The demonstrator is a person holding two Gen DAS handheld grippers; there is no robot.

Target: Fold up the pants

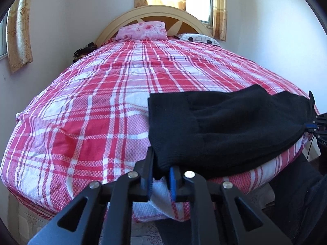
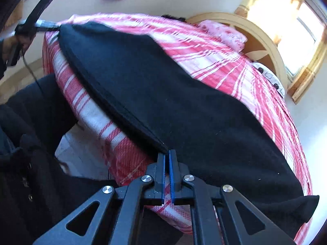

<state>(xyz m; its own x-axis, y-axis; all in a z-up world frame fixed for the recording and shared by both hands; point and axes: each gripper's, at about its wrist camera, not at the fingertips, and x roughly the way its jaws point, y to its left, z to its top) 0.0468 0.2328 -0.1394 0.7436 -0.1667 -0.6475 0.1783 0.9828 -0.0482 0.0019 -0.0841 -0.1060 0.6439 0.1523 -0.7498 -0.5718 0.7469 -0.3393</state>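
Black pants (image 1: pixel 224 126) lie folded along the near edge of the bed, also filling the right wrist view (image 2: pixel 173 102). My left gripper (image 1: pixel 161 167) is shut on the pants' near left corner, its blue pads pinching the fabric. My right gripper (image 2: pixel 167 155) is shut on the other end of the pants' near edge. The right gripper also shows at the far right of the left wrist view (image 1: pixel 312 124), and the left gripper shows at the top left of the right wrist view (image 2: pixel 47 24). The pants stretch between the two grippers.
The bed is covered by a red and white plaid cover (image 1: pixel 102 102). A pink pillow (image 1: pixel 143 30) and a patterned pillow (image 1: pixel 198 37) lie by the headboard (image 1: pixel 163 12). The person's dark clothing (image 2: pixel 30 163) is beside the bed edge.
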